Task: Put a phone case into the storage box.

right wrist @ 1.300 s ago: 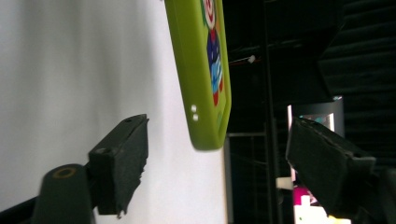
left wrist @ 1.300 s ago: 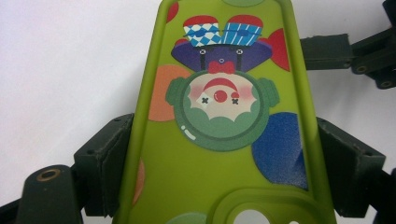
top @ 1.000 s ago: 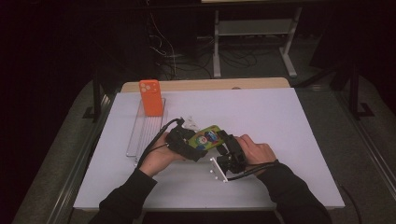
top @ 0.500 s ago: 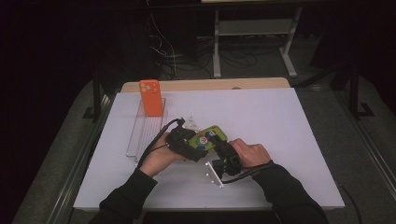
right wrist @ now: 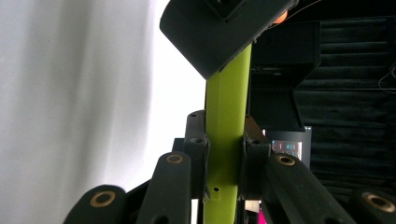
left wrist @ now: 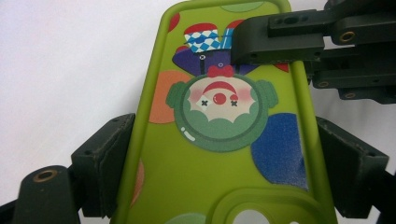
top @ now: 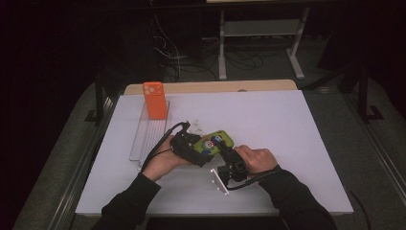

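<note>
A green phone case (left wrist: 219,154) with a clown print is held just above the white table (top: 287,124). My left gripper (left wrist: 224,168) is shut across its width, one pad on each long side. My right gripper (right wrist: 225,140) has just been closing. It now pinches the case's thin green edge (right wrist: 226,116) between its pads. From above, the left gripper (top: 203,149) comes from the left and the right gripper (top: 221,144) from the lower right, meeting at the case (top: 219,140). One right jaw lies over the case's top corner in the left gripper view.
An orange phone case (top: 154,99) stands upright at the far end of a clear slotted rack (top: 146,139) on the table's left. Dark floor, cables and a metal stand lie beyond the far edge. The table's right half is open white surface.
Both hands and the green case have kept their places. From above, the right gripper's jaws look drawn in tighter on the case.
</note>
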A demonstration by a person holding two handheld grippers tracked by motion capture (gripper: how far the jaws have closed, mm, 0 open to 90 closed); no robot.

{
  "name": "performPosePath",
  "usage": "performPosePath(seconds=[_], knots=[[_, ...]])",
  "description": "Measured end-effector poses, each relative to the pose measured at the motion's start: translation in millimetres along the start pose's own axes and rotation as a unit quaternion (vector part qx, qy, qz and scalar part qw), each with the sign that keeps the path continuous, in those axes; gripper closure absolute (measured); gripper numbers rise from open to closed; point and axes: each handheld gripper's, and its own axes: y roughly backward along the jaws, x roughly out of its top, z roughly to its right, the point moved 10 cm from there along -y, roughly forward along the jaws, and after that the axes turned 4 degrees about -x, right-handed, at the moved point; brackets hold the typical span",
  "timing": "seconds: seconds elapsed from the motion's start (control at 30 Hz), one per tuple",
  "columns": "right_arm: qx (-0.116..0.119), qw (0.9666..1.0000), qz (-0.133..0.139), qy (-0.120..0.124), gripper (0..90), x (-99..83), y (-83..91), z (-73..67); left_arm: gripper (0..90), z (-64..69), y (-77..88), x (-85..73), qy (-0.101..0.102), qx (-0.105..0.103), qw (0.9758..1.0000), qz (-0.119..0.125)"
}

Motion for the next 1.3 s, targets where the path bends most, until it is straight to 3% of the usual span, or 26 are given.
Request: performPosePath(seconds=[0.07, 0.17, 0.27, 0.3, 0.4, 0.5, 0.57, 0.63, 0.67, 0.7, 0.8, 0.87, 0.9, 0.97, 1.03, 1.07, 1.13, 1.2, 1.23, 1.27, 1.3], knots=[[0.004, 1.0000, -0.003, -0.007, 75.9, 0.4, 0.2, -0.8, 10.9, -1.4, 0.4, -0.6, 0.004, 0.007, 1.0000, 0.002], [0.007, 0.9999, -0.009, -0.007, 75.9, -1.5, -0.6, -2.5, 5.6, 0.8, 0.1, -2.2, 0.011, -0.012, 0.9999, -0.001], [0.016, 0.9993, -0.022, -0.025, 75.9, -6.5, -0.9, -5.8, 1.3, 1.2, 1.4, -1.4, 0.012, -0.017, 0.9998, 0.003], [0.017, 0.9995, -0.019, -0.018, 75.9, -7.8, -2.1, -5.0, 0.1, 1.2, 1.8, -0.8, 0.013, -0.018, 0.9997, 0.006], [0.021, 0.9990, -0.027, -0.028, 75.9, -14.4, -2.7, -3.4, 0.0, -1.2, 4.1, -0.5, 0.014, -0.017, 0.9997, 0.011], [0.039, 0.9970, -0.040, -0.054, 75.9, -22.2, -1.1, -3.3, 0.0, -5.1, 6.8, -0.3, 0.018, -0.013, 0.9996, 0.017], [0.038, 0.9959, -0.042, -0.071, 75.9, -27.2, -1.9, -1.6, 0.0, -7.6, 9.4, 0.2, 0.020, -0.012, 0.9995, 0.022], [0.046, 0.9937, -0.050, -0.089, 75.9, -32.7, -0.8, -0.8, 0.0, -8.5, 10.6, 2.4, 0.032, -0.011, 0.9988, 0.036], [0.055, 0.9930, -0.050, -0.092, 75.9, -35.3, -1.1, -0.6, 0.0, -11.4, 12.7, 1.4, 0.023, -0.007, 0.9992, 0.031], [0.071, 0.9880, -0.062, -0.122, 75.9, -38.2, 1.6, -3.8, 0.0, -12.3, 13.4, 1.8, 0.021, -0.007, 0.9992, 0.034], [0.075, 0.9847, -0.060, -0.146, 75.9, -44.5, 1.2, 1.6, 0.0, -14.7, 15.7, 0.6, 0.020, -0.006, 0.9993, 0.032], [0.082, 0.9789, -0.067, -0.175, 75.9, -48.2, 2.5, 3.2, 0.0, -15.3, 15.5, 1.3, 0.025, -0.004, 0.9990, 0.037], [0.088, 0.9782, -0.062, -0.178, 75.9, -49.8, 2.0, 4.4, 0.0, -15.4, 15.6, 1.2, 0.029, -0.003, 0.9988, 0.038], [0.096, 0.9690, -0.063, -0.218, 75.9, -51.4, 2.9, 6.3, 0.0, -15.0, 15.5, 2.8, 0.036, -0.002, 0.9983, 0.047], [0.102, 0.9623, -0.064, -0.244, 75.9, -54.0, 3.0, 9.3, 0.0, -17.4, 16.7, 2.8, 0.028, 0.002, 0.9986, 0.045], [0.106, 0.9559, -0.067, -0.265, 75.8, -54.3, 3.8, 9.4, 0.0, -18.0, 17.0, 2.6, 0.029, 0.003, 0.9986, 0.045], [0.116, 0.9400, -0.069, -0.313, 75.9, -53.1, 3.9, 8.7, 0.0, -18.8, 17.3, 2.9, 0.032, 0.005, 0.9984, 0.047], [0.128, 0.9302, -0.069, -0.337, 75.8, -55.1, 3.3, 10.0, 0.0, -20.3, 18.5, 2.3, 0.033, 0.007, 0.9984, 0.045], [0.136, 0.9226, -0.069, -0.354, 75.9, -56.2, 2.9, 10.3, 0.0, -20.5, 18.8, 2.5, 0.034, 0.008, 0.9983, 0.047], [0.140, 0.9185, -0.070, -0.363, 75.8, -56.8, 2.8, 10.6, 0.0, -20.6, 19.4, 3.1, 0.037, 0.007, 0.9981, 0.049], [0.145, 0.9111, -0.070, -0.379, 75.8, -57.6, 2.4, 11.2, 0.0, -21.0, 19.8, 3.1, 0.037, 0.007, 0.9981, 0.049]])
